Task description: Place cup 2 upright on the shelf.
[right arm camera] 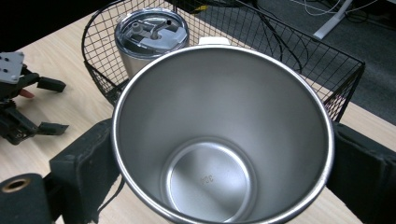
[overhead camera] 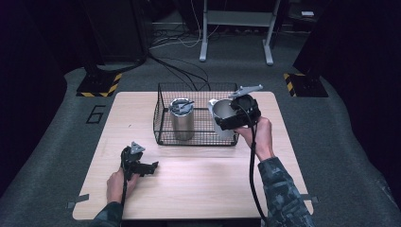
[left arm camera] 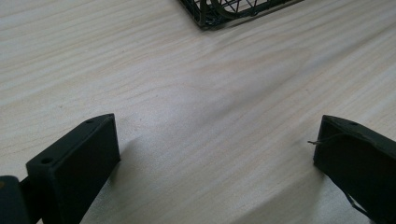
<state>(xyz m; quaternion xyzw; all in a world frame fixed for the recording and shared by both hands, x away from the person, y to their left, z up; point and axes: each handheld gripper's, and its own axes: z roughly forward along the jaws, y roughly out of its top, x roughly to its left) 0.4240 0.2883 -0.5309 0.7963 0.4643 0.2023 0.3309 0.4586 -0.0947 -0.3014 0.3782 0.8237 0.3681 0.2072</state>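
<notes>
My right gripper (overhead camera: 230, 118) is shut on an open steel tumbler (overhead camera: 222, 109), held tilted over the right end of the black wire basket (overhead camera: 163, 135). In the right gripper view the tumbler (right arm camera: 219, 140) gapes empty between my two jaws, its rim pressed by both pads. A second steel tumbler (overhead camera: 182, 118) with a clear lid stands upright in the left part of the basket; its lid (right arm camera: 152, 31) shows in the right gripper view too. My left gripper (overhead camera: 152, 168) rests open on the table near the front left, with bare wood (left arm camera: 219, 140) between its jaws.
The light wooden table (overhead camera: 189, 189) stands on grey carpet. A basket corner (left arm camera: 205, 18) shows at the top of the left gripper view. Behind the table are cables, a white desk frame (overhead camera: 236, 28) and yellow-black floor markers (overhead camera: 99, 85).
</notes>
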